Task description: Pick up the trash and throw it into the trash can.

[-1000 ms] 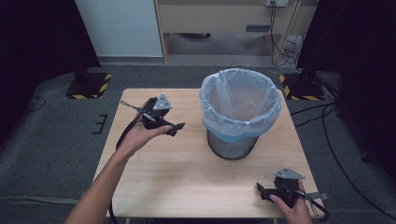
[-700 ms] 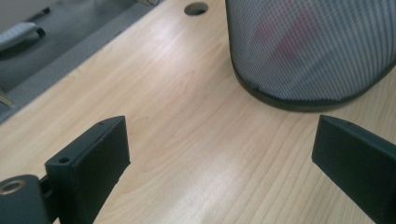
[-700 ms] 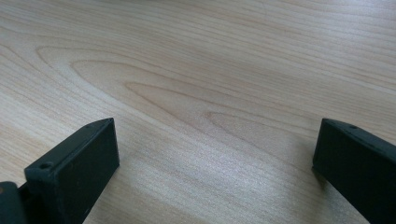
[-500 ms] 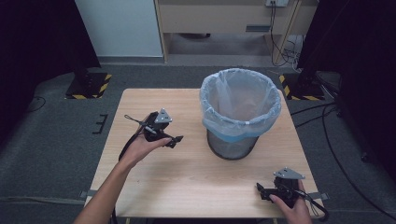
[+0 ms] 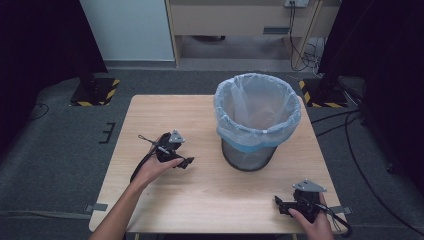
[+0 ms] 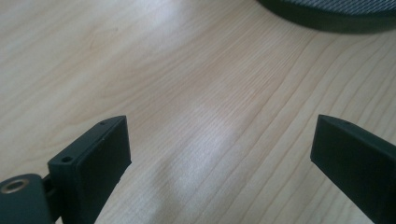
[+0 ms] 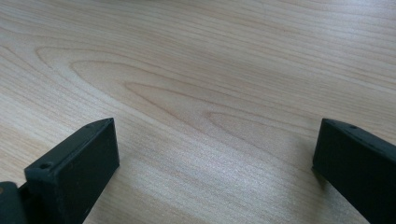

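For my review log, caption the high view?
Two open hand-held grippers, left and right, flank a lined mesh bin.

The high view looks forward and down from above the near edge of the pale wooden table (image 5: 165, 115). The 2 gripper views sit very close to that tabletop; the left also catches the dark mesh bin's base (image 6: 327, 11).

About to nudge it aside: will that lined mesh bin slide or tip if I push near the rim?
The bin is probably light: thin mesh, apparently empty. It narrows toward its base, so a rim push may tip it; push low. The liner looks floppy and would give.
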The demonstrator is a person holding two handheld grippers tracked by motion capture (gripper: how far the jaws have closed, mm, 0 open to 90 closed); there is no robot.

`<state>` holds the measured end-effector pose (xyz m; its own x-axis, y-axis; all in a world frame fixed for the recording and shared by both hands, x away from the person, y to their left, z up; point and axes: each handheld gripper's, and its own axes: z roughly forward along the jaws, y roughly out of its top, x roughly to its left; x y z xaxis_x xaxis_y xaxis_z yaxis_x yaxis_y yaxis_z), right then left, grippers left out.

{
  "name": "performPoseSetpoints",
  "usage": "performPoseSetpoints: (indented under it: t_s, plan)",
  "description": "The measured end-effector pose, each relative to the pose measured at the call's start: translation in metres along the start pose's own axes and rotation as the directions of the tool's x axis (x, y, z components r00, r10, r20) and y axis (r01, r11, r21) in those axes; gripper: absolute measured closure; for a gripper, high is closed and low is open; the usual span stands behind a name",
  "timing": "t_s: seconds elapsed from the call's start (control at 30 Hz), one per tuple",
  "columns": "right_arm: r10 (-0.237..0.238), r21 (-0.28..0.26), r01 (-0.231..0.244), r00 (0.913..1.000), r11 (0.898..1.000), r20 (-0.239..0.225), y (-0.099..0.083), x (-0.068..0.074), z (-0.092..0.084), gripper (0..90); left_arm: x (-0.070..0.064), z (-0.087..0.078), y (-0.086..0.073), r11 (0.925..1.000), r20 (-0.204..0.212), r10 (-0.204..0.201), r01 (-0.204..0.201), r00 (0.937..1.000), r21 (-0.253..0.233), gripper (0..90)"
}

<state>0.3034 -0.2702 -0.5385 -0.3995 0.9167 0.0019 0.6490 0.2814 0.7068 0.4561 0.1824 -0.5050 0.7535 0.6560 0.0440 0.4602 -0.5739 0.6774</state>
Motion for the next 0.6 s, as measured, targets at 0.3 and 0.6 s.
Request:
performPoseSetpoints:
  t_s: [0.3, 0.6]
  plan:
    - [0.000, 0.000, 0.000, 1.0000, 1.000, 0.000, 0.000, 0.000, 0.000, 0.3, -0.005, 0.011, -0.013, 0.9998, 0.005, -0.012, 0.011, 0.9999, 0.018, 4.0]
    - [0.001, 0.000, -0.001, 1.0000, 1.000, 0.001, 0.000, 0.000, 0.000, 0.3, -0.003, 0.020, -0.022, 0.9980, 0.001, -0.063, 0.063, 0.9980, -0.001, 2.6]
